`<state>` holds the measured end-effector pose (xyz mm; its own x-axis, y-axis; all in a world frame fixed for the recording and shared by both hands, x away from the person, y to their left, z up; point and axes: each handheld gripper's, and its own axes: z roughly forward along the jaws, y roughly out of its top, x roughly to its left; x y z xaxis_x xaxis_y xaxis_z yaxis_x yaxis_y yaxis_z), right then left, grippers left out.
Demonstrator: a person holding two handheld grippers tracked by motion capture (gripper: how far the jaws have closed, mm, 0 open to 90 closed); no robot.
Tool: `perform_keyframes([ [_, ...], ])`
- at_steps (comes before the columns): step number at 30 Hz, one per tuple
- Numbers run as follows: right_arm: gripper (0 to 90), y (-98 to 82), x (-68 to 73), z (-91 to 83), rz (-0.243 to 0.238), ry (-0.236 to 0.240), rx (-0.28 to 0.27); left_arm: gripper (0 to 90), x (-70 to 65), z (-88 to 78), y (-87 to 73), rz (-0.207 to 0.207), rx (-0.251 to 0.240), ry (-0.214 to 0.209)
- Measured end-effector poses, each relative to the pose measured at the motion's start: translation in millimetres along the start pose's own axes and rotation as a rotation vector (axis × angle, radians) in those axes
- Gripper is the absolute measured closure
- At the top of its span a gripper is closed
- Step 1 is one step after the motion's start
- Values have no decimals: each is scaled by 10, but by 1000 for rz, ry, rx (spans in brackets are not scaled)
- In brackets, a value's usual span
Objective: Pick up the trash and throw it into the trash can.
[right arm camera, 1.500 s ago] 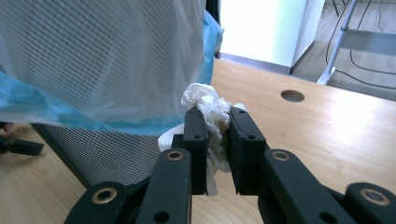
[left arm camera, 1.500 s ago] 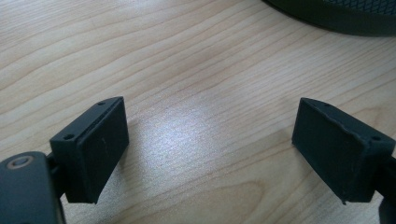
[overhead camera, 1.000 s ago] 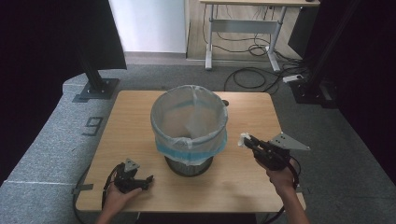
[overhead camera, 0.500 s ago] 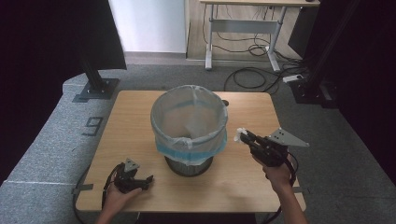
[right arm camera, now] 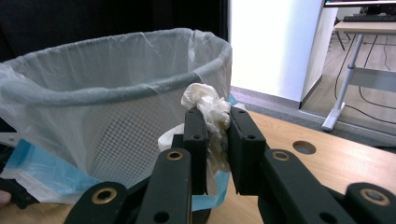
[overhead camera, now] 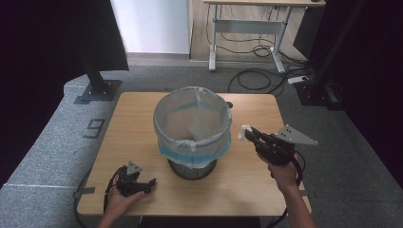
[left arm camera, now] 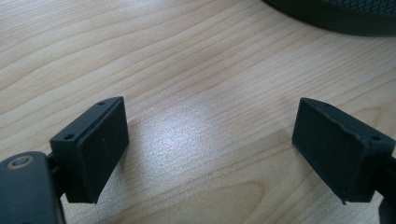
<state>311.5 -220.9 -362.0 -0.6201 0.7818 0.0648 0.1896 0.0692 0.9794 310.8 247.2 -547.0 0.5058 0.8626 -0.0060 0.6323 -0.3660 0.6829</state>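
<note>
My right gripper (right arm camera: 212, 123) pinches a crumpled tissue (right arm camera: 208, 105) beside the bin (overhead camera: 192, 123), likely for dropping in. My left gripper (left arm camera: 210, 140) rests wide open and empty on the table (left arm camera: 187, 70), out of the way.

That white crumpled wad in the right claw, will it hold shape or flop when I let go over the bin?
The wad looks soft and light: it squashes between the right claw, so it should drop slowly. It may snag the thin liner rather than bounce.

Dark digit "9" (overhead camera: 95, 128) on grey floor mat (left of table (overhead camera: 128, 123)).
</note>
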Motion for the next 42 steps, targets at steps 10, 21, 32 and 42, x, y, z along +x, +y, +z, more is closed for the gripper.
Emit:
perform_keyframes([
  [10,785,96,26,17,-6,9,-15,108,0,0,0,0,0,0],
  [21,784,222,69,45,-16,17,-34,109,-1,0,0,0,-1,0],
  [32,784,298,105,104,-22,29,-38,113,-3,-2,-1,0,-1,0],
  [42,784,354,141,187,-21,46,-35,114,-4,-3,-1,1,-1,-1],
])
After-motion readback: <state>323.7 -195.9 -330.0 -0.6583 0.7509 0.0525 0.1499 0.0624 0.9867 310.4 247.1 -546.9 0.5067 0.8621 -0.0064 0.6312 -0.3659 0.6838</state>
